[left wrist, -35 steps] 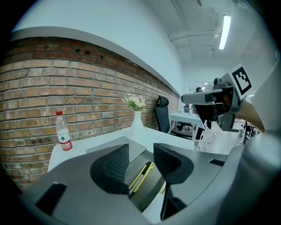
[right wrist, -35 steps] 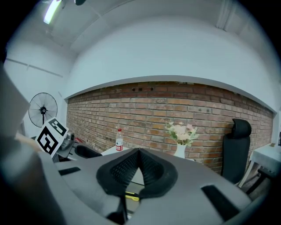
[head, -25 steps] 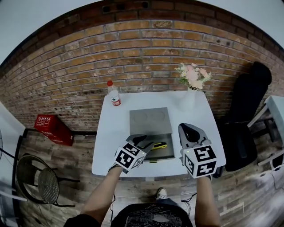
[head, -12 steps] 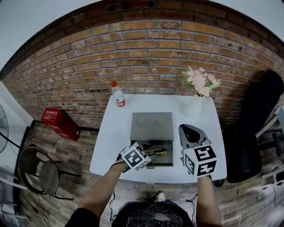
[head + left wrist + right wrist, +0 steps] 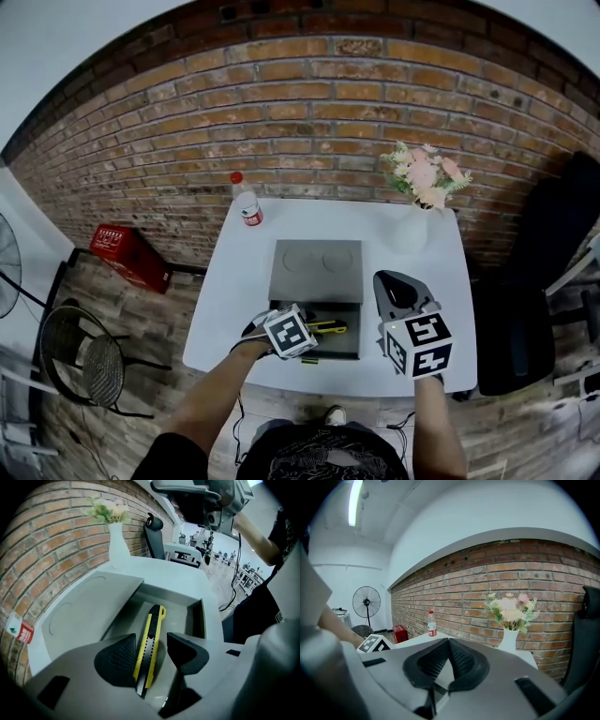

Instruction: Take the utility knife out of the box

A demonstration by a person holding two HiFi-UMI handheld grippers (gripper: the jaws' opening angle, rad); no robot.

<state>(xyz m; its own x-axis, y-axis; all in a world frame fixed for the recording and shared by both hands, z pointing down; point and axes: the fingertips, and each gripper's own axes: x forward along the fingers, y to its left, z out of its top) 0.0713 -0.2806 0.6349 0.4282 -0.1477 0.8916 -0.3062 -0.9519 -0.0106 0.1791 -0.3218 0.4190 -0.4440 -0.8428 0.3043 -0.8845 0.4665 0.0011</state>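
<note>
Working low over the open box (image 5: 199,616) with the left hand-held gripper (image 5: 152,641), tilted steeply down into the tray. Opening its jaws at this moment, wide apart, with the utility knife (image 5: 151,651) lying lengthwise in the gap between them. No squeeze on the knife: close against its yellow edge on the left pad's side, clear space on the right pad's side. Lying flat on the tray floor under that gripper, yellow and black, with the rounded yellow end pointing away from the jaws toward the tray's far wall. Beyond the jaws and a little to their left, the grey lid (image 5: 316,270), opened out flat on the white counter (image 5: 239,291).

Holding the right hand-held gripper (image 5: 449,641) off to the right of the left one, just beside the box and above the counter, aimed nearly level toward the brick wall. Closed, with pad tips touching and nothing between them.

Straight ahead of the right hand-held gripper, a white vase of pale flowers (image 5: 508,641) at the counter's far corner. Ahead and to its left, a small bottle with a red cap (image 5: 432,624) at the other far corner. Further left, past the counter, a red crate (image 5: 400,632) on the floor and a standing fan (image 5: 366,603). Off to its right, a black office chair (image 5: 539,272).
</note>
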